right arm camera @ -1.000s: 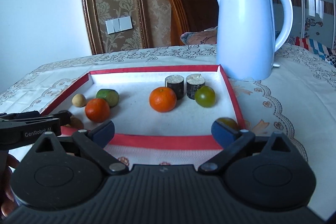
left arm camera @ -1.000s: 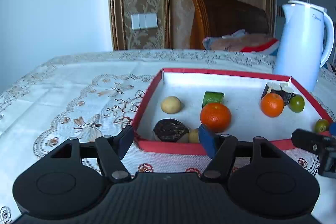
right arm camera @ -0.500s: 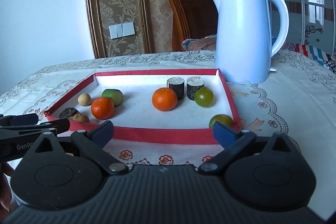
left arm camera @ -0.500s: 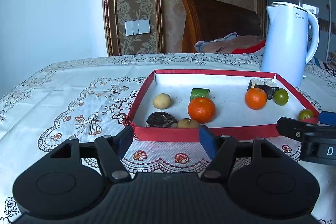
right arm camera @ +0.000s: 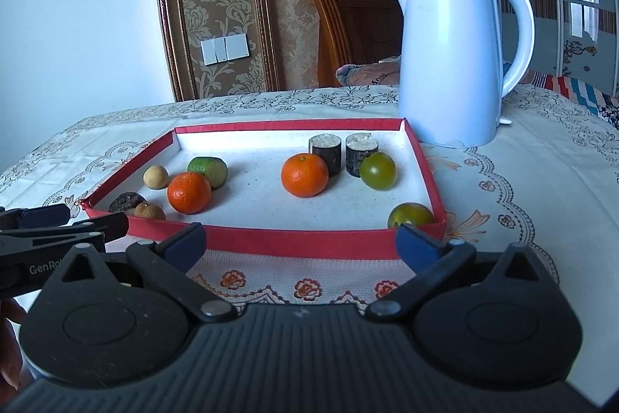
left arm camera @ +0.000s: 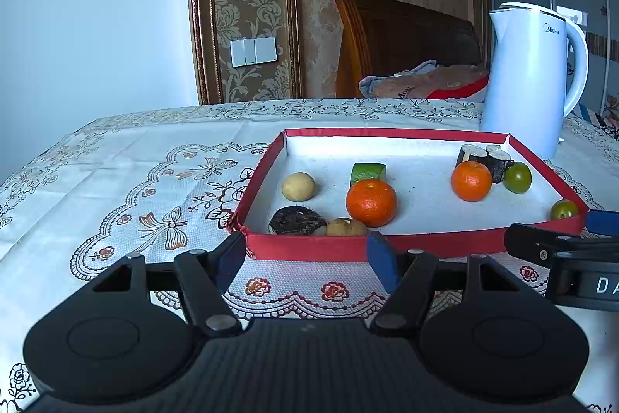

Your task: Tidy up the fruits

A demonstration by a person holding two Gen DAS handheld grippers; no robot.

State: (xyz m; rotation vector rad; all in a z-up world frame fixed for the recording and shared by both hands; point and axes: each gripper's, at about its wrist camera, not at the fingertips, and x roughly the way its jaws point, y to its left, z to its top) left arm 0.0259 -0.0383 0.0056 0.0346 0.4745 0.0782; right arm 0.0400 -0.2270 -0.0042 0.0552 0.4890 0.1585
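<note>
Red-rimmed tray [right arm camera: 298, 242] on a floral tablecloth [left arm camera: 127, 180], holding the fruit; left gripper [left arm camera: 305, 258] hovers before the tray's near wall, jaws spread, nothing between them; right gripper [right arm camera: 301, 244] likewise at the near wall, jaws spread wide and empty. Within the tray: one tangerine [right arm camera: 189, 192] at 9 o'clock beside a green cut piece [right arm camera: 209, 171], a pale round fruit [right arm camera: 155, 177] and a dark disc [right arm camera: 125, 202]; a second tangerine [right arm camera: 304, 175] at centre; two dark cylinders [right arm camera: 344, 153] at 1 o'clock; green fruits [right arm camera: 378, 171] at 2 and [right arm camera: 411, 215] at 4 o'clock. White kettle [right arm camera: 452, 57] stands outside, at 1 o'clock.
</note>
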